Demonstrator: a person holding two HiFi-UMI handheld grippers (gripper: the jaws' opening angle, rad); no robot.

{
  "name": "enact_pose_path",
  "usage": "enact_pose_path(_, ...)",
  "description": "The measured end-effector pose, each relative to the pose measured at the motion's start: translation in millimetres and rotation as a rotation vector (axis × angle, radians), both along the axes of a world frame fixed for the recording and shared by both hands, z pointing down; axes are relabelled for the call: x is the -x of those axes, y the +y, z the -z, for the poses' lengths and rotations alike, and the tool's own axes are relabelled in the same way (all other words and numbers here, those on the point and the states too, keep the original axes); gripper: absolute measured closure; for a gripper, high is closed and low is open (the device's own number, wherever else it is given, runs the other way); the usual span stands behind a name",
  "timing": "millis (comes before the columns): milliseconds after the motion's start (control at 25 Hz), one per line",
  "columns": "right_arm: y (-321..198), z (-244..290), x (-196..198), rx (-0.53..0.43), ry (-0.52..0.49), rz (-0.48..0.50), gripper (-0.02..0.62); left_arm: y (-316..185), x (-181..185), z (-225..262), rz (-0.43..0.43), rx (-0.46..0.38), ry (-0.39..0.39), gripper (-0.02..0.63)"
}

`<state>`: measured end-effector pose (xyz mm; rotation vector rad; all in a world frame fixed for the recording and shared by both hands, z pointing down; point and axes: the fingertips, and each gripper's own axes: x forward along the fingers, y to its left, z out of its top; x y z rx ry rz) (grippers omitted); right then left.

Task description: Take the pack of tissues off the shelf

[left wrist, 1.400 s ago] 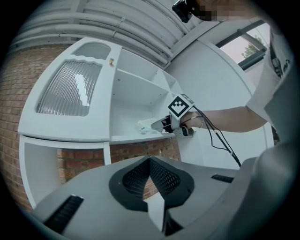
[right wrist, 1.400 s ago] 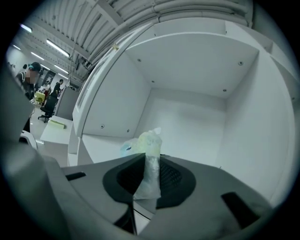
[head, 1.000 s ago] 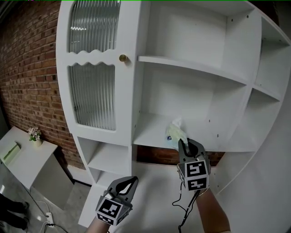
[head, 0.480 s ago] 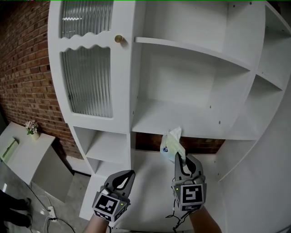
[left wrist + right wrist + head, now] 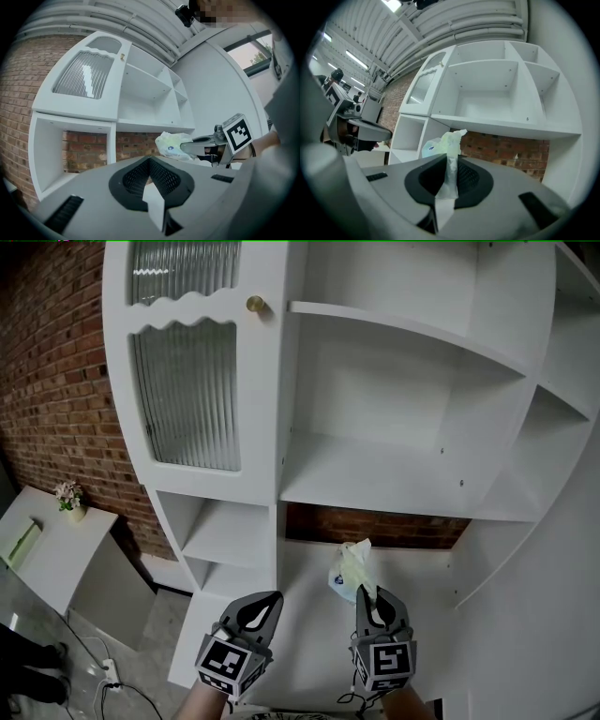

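The pack of tissues [image 5: 348, 570] is a crumpled pale green and white plastic packet with a blue mark. It hangs in the air in front of and below the middle shelf board [image 5: 375, 486], touching no shelf. My right gripper [image 5: 367, 592] is shut on a thin fold of the pack's wrapper, and the pack [image 5: 440, 142] stands up above the closed jaws of that gripper [image 5: 447, 180]. My left gripper [image 5: 264, 602] is low and to the left, shut and empty. Its own view shows its jaws [image 5: 152, 194] together, with the pack [image 5: 172, 144] off to the right.
The white shelving unit has open compartments and a ribbed glass door [image 5: 187, 395] with a brass knob [image 5: 254, 304] on its left. A brick wall [image 5: 52, 399] runs behind. A low white table with a small flower pot [image 5: 68, 499] stands at the lower left, cables [image 5: 105, 679] on the floor.
The right gripper has drawn back and down from the shelf, carrying the tissue pack off the board and into the air. The left gripper has hardly moved.
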<state>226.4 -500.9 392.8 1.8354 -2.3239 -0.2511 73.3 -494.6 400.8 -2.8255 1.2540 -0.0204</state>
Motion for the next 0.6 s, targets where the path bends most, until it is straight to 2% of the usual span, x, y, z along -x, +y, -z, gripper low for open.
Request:
enact_pose_path(280, 13, -30, 2, 0.065, -0.06, 0.006, 0.568, 1, 5, -4, 0.005, -0.008, 0.016, 0.592)
enact_pose_path(600, 19, -23, 8, 0.036, -0.035, 0.003, 0.571, 6, 0, -4, -0.01, -0.012, 0.012, 0.592)
